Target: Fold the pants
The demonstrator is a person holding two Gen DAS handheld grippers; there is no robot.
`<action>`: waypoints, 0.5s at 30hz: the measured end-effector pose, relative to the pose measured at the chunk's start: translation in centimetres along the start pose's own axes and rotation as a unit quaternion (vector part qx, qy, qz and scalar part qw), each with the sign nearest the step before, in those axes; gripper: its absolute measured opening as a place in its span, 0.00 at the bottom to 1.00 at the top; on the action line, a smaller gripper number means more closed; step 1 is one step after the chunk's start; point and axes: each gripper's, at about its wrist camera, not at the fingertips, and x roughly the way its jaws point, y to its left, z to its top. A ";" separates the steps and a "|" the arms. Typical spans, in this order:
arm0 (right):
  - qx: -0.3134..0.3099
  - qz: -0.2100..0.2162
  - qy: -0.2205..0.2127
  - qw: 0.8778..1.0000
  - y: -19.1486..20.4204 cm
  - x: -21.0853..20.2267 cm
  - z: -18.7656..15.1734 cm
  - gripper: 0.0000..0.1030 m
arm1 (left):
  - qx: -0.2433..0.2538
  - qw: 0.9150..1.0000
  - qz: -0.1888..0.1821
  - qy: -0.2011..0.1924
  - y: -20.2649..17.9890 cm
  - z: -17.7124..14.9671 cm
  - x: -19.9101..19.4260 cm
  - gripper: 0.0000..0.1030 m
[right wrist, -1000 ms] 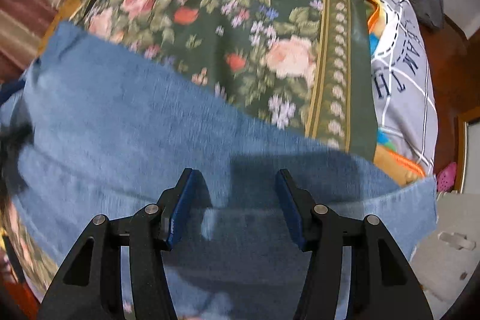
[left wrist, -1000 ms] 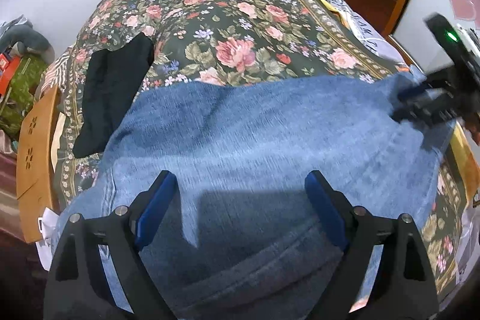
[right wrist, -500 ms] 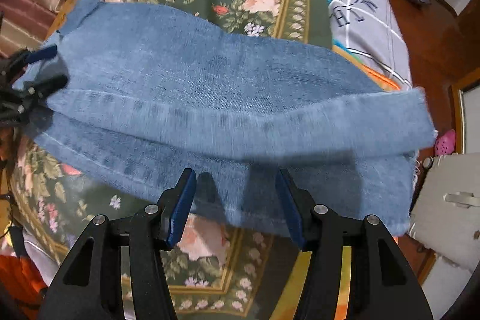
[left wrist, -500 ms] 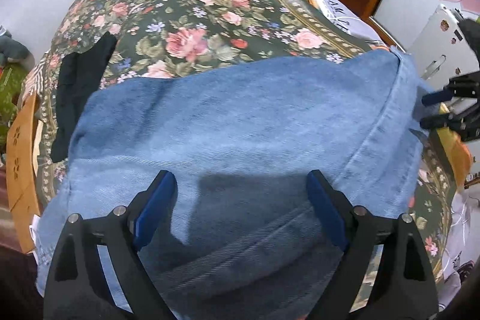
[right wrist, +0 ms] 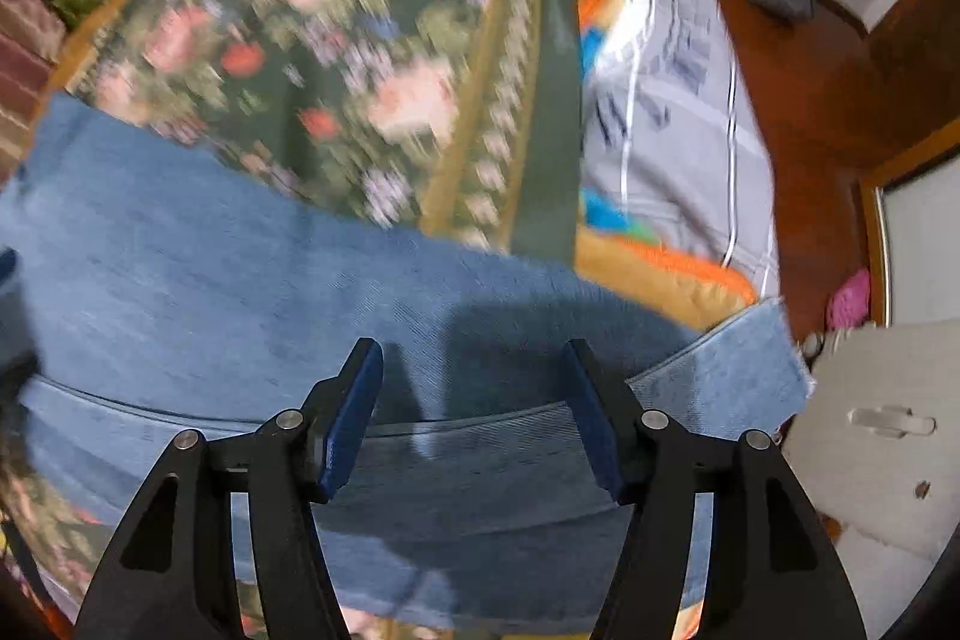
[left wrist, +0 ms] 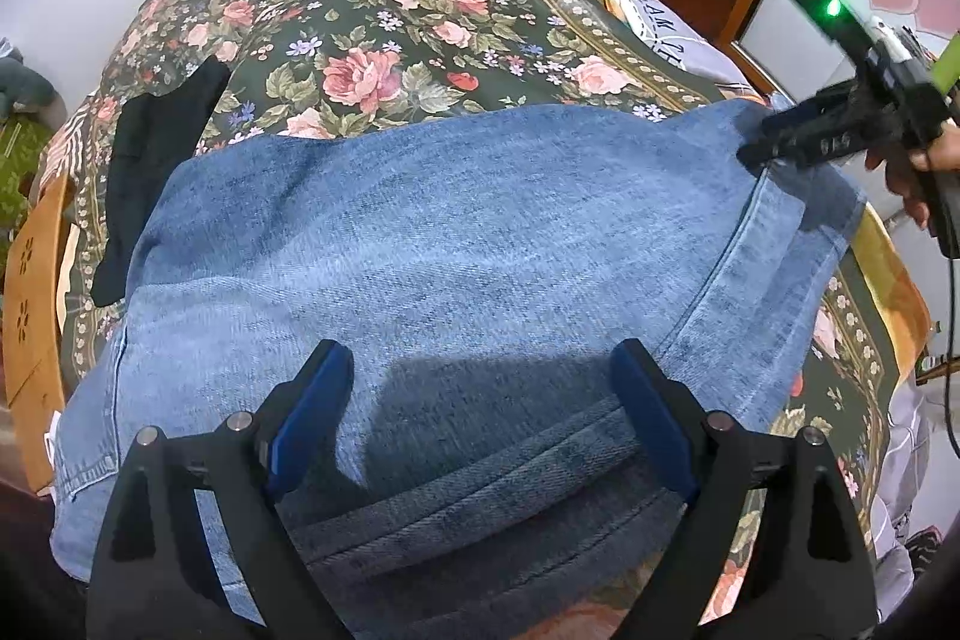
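- While the jeans (left wrist: 456, 244) lie folded across the floral bedspread (left wrist: 384, 16), the left gripper (left wrist: 480, 400) hovers over them with its fingers (left wrist: 312, 400) spread wide, nothing pinched
- The right gripper (right wrist: 474, 400) has just been opening; denim lies below its parted fingers (right wrist: 354, 412), apparently let go so the fold rests flat
- A black garment (left wrist: 150, 160) lies beyond the left fingers
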 end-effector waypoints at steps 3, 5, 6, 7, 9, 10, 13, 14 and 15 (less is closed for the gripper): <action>-0.022 0.005 0.011 1.000 -0.1 -0.2 -1.7 0.56 | 0.003 1.000 -0.008 0.003 0.1 0.4 -0.2 0.85; -0.019 0.019 0.020 0.999 -0.7 -0.6 -3.0 0.56 | -0.005 1.000 -0.011 -0.003 0.6 0.9 -0.5 0.84; -0.011 0.027 0.018 0.999 -1.1 -0.8 -3.7 0.56 | -0.015 1.000 -0.006 -0.012 1.0 1.3 -0.7 0.84; -0.005 0.031 0.013 0.999 -1.4 -1.2 -4.3 0.56 | -0.023 1.000 -0.004 -0.016 1.4 1.7 -0.7 0.84; 0.005 0.033 0.002 0.999 -1.8 -1.7 -5.4 0.56 | -0.037 0.999 -0.005 -0.009 1.9 2.3 -0.1 0.84; 0.011 0.032 -0.001 0.999 -1.9 -2.0 -5.9 0.56 | -0.039 0.999 -0.006 -0.001 1.9 2.4 0.3 0.84; 0.020 0.025 -0.001 0.999 -2.2 -2.9 -7.9 0.56 | -0.017 1.000 0.005 0.012 0.7 2.3 1.3 0.84; 0.019 0.021 0.002 1.000 -2.4 -3.0 -8.4 0.56 | -0.007 1.000 0.009 0.011 0.3 2.1 1.3 0.84; 0.018 0.012 0.008 1.000 -2.4 -3.0 -9.3 0.56 | 0.006 1.000 0.011 0.007 -0.4 2.0 1.3 0.84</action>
